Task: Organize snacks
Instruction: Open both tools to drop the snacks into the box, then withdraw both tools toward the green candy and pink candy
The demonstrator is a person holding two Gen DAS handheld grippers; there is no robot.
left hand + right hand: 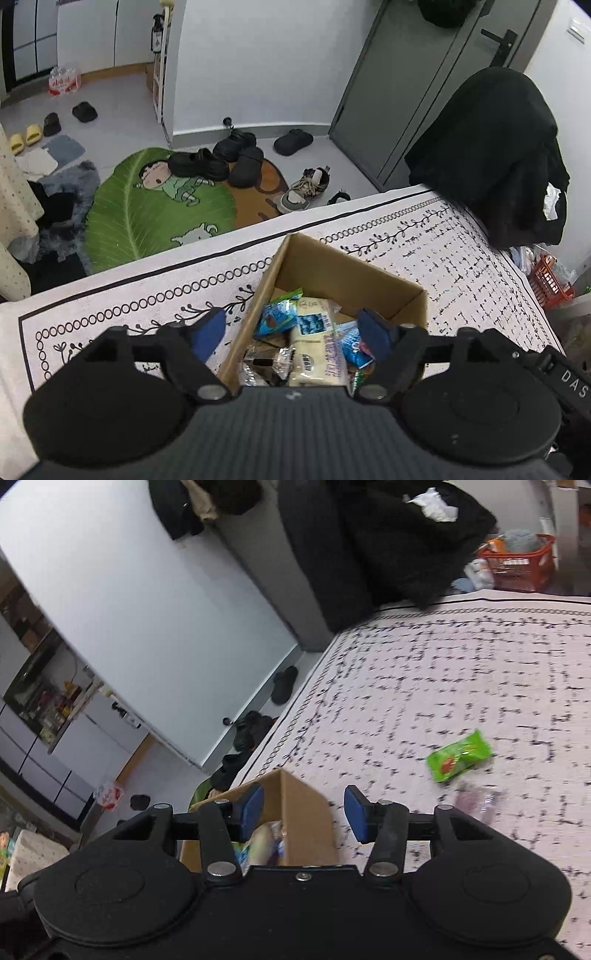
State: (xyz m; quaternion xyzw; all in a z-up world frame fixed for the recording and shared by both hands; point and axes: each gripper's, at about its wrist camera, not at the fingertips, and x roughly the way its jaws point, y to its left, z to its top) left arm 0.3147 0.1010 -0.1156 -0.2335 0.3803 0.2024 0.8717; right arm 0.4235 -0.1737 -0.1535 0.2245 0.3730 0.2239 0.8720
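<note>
Hovering above the cardboard box [351, 280], the left tool [291, 332] stands with its blue pads [208, 332] spread wide and nothing between them. The box sits on the bench, on a white cloth [461, 251] printed with black vines, rings and script-like marks too small to read. Inside lie a cream packet [317, 343] with blue Chinese characters, not legible here, blue packets [275, 315] and a clear-wrapped piece [264, 363]. The tool housing reads "DAS" [574, 384] at its right edge. The bench's far edge runs just beyond the box; below it the floor holds a green leaf rug [147, 214] and black shoes [218, 158].

In the right wrist view, the right tool [301, 814] is likewise wide open and holds nothing, positioned over the box's near corner [295, 812]. A green snack packet [460, 755] with a red mark lies well apart on open cloth, its print blurred. A clear wrapper [476, 801] lies just beside it. An orange basket [517, 565] stands past the far bench edge.
</note>
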